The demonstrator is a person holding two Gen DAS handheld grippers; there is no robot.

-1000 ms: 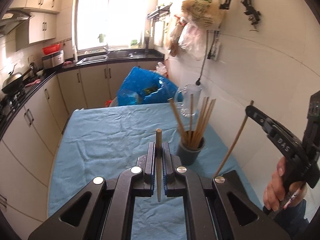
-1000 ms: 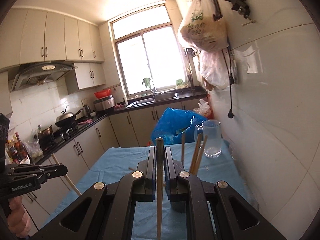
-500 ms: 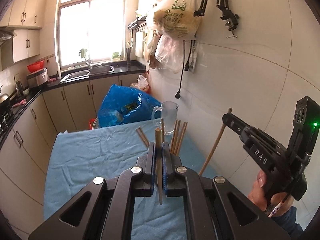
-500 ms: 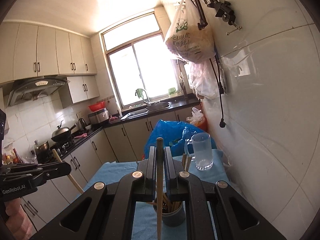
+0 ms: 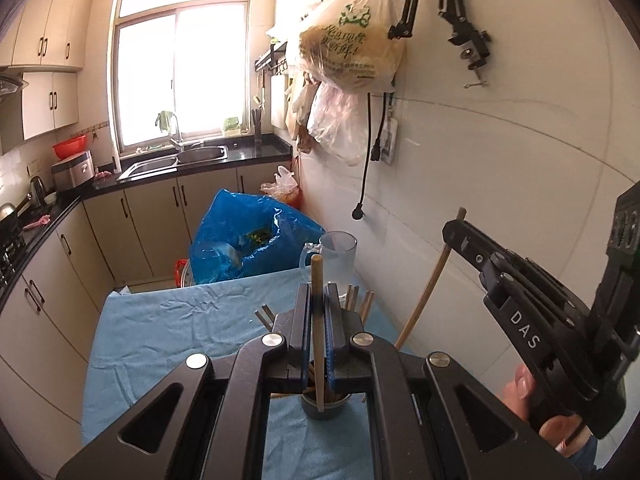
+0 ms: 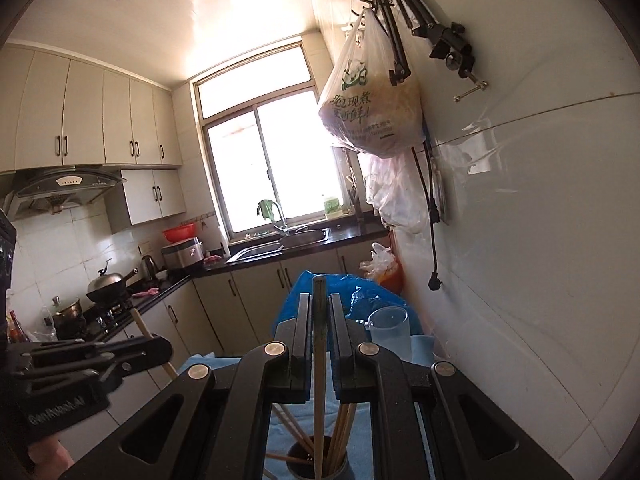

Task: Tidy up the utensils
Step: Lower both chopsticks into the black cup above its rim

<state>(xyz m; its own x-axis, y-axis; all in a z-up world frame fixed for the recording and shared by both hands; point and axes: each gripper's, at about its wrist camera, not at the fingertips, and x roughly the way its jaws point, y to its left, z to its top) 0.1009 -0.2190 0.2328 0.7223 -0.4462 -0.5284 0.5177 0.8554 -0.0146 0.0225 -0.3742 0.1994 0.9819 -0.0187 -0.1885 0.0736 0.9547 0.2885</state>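
Wooden chopstick (image 5: 317, 320) clamped upright between the blue pads (image 5: 305, 320) of the left gripper (image 5: 317, 292), lower end reaching down into the mouth of the dark grey cup (image 5: 323, 410). Cup standing on the blue cloth (image 5: 160, 340) of the table, directly below both grippers, already stocked with more chopsticks (image 5: 362, 304) fanning out past the left gripper's fingers.

Second chopstick (image 6: 319, 360) pinched between the closed fingers of the right gripper (image 6: 319, 300), running down the middle of the right wrist view with its tip inside the same cup, among the sticks there. Seen from the left wrist view as a tilted stick, gripped near its top end, slanting down toward the cup from the right, close to the white tiled wall (image 5: 500, 200).

Clear glass mug (image 5: 338, 252) at the far edge of the table, beyond the cup. Crumpled blue plastic bag (image 5: 248, 236) just behind the table, to the left of the mug. Further back, sink (image 5: 176, 160) under the bright window (image 5: 180, 76).
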